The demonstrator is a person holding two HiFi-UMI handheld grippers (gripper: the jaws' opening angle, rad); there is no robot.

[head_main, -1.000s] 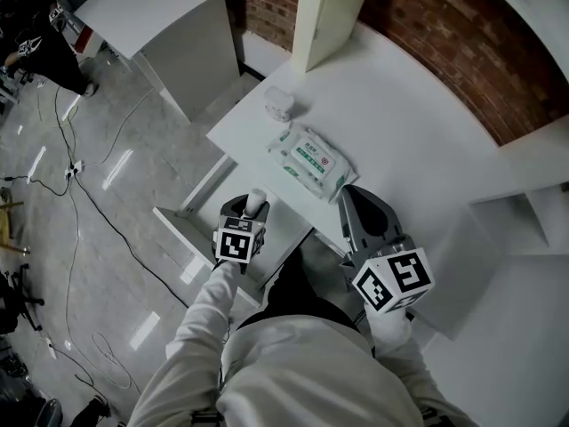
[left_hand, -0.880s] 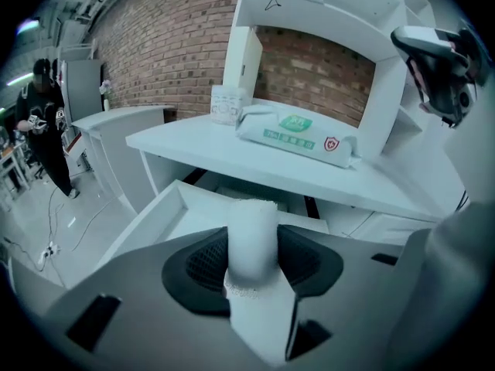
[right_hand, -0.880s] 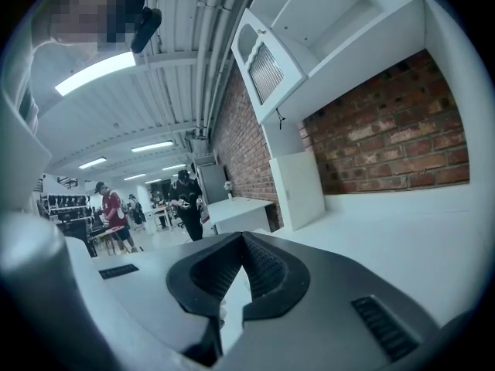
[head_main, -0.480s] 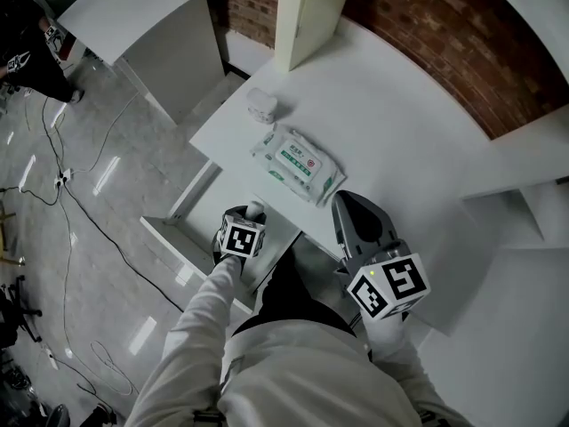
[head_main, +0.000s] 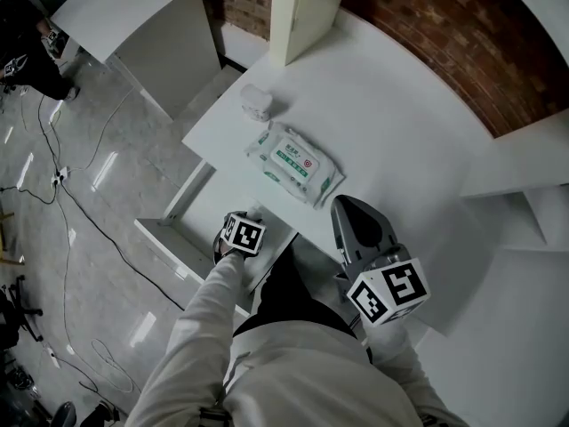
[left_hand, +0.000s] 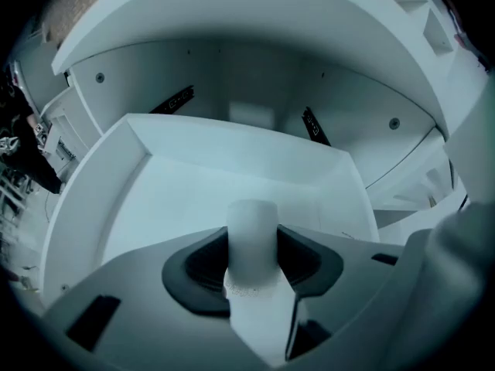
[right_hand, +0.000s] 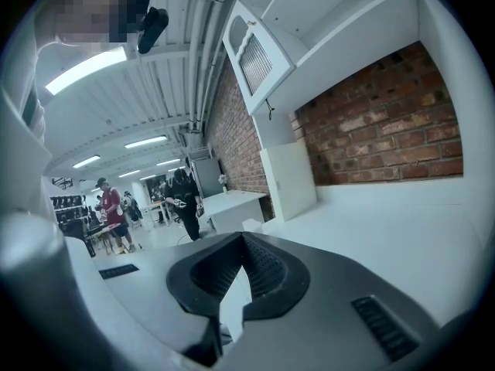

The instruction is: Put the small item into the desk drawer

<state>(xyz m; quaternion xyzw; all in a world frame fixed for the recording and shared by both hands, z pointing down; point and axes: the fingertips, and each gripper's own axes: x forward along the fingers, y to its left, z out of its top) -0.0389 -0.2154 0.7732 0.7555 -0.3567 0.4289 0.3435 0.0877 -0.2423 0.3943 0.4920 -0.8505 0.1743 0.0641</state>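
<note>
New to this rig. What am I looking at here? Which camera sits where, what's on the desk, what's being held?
There is no robot here. A person holds a two-jaw gripper in each hand. The head view comes from a camera on the person's head, looking steeply down. The other two cameras ride on the grippers and look along their jaws. On the white desk lie a pack of wipes and a small white object. The left gripper is closed on a small white cylinder above the open drawer. The right gripper is shut with nothing between its jaws and points across the desk.
</note>
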